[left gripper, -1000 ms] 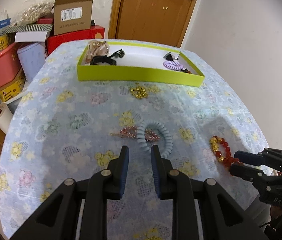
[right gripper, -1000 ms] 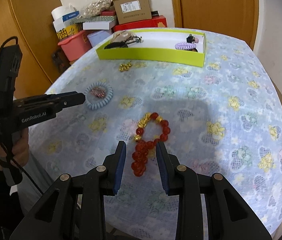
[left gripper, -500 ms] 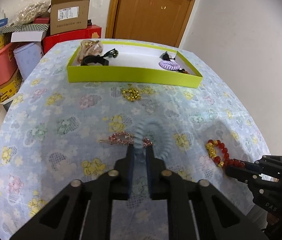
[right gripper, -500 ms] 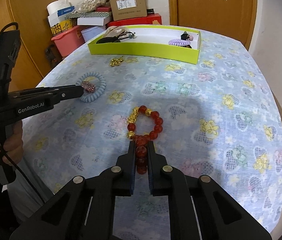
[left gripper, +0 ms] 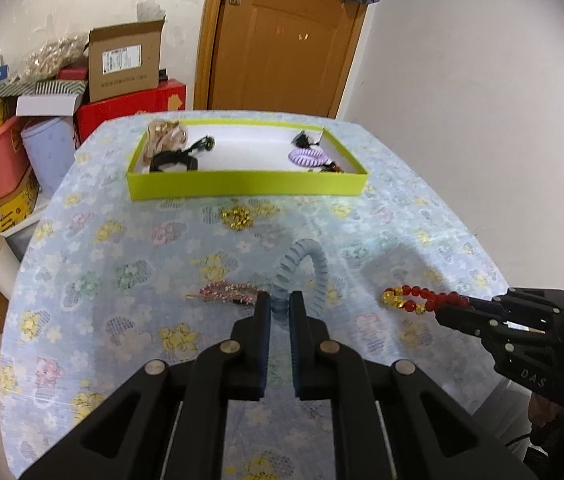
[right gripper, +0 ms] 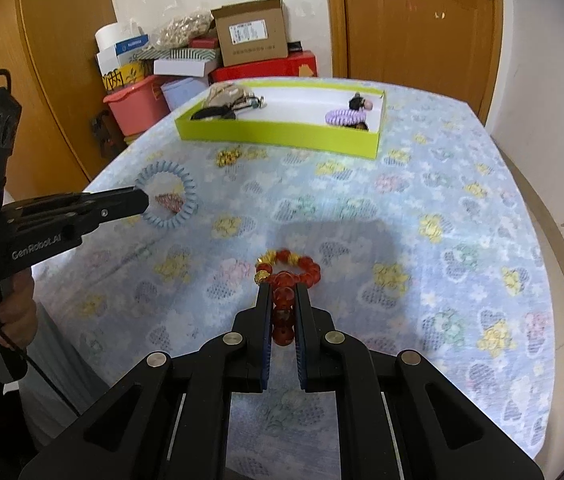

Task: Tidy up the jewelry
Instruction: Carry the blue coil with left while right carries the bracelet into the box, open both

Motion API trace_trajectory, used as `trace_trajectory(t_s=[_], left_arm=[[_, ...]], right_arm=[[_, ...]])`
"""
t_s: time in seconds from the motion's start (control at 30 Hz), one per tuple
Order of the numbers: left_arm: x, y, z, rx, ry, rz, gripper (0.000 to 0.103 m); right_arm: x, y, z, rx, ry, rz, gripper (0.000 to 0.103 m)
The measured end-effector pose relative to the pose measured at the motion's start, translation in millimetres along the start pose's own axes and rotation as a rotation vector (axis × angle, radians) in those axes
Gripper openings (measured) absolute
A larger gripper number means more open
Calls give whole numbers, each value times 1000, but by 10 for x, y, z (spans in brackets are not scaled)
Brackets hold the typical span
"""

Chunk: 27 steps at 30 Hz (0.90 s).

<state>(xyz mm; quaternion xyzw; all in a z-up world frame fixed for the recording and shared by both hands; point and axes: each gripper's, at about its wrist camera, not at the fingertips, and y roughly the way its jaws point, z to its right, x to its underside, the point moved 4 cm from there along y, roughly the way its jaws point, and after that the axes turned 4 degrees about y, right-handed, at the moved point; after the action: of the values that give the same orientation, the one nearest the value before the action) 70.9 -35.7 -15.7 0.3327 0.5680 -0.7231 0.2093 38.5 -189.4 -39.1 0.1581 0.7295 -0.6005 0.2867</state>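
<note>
Both tools have a catch. The left tool (left gripper: 279, 312) is clenched on the near edge of the blue coil tie (left gripper: 302, 270), whose loop stands up off the tabletop (left gripper: 93, 304). The right tool (right gripper: 283, 308) is clamped on the tail of the red bracelet (right gripper: 288, 270), and the rest of that loop seems to hang just clear of the cloth. The green tray (left gripper: 241, 186) sits at the far side with a purple coil tie (left gripper: 308, 157), a black band (left gripper: 171, 160) and a beige clip (left gripper: 163, 140) already inside. A pink hairpin (left gripper: 227, 292) lies just left of the left tool, and a gold trinket (left gripper: 237, 217) rests near the tray's front wall.

What worries me is the bracelet. Only a few beads are pinched, and round, glossy beads could roll out of flat pads on the way across, or the elastic could stretch and snap back. The springy tie is held by a narrow bite and might twist free or flick away. Its dangling loop could also snag the hairpin and drag it along. Both loads could catch the tray's front wall if carried too low.

Readable writing: "GenRobot.AI" on the left tool's side in the right view, and "DAS" on the right tool's body in the left view. The label on the cardboard box (right gripper: 251, 32) is too small to read.
</note>
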Motion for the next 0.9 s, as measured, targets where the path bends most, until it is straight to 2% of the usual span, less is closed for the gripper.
trace_trajectory(t_s=[0.2,0.43,0.9], left_arm=[[-56,-144,-32,-9,-1,35,9],[-102,-235,-237,-37,-43,55,9],[-300,-162,-342,-36,-61,57,9]], right_arm=[[-88,-106,8,-4,4,33,10],[-212,-181,42,-7,6,68,10],[-556,-139,48,-36,-9,113,10]])
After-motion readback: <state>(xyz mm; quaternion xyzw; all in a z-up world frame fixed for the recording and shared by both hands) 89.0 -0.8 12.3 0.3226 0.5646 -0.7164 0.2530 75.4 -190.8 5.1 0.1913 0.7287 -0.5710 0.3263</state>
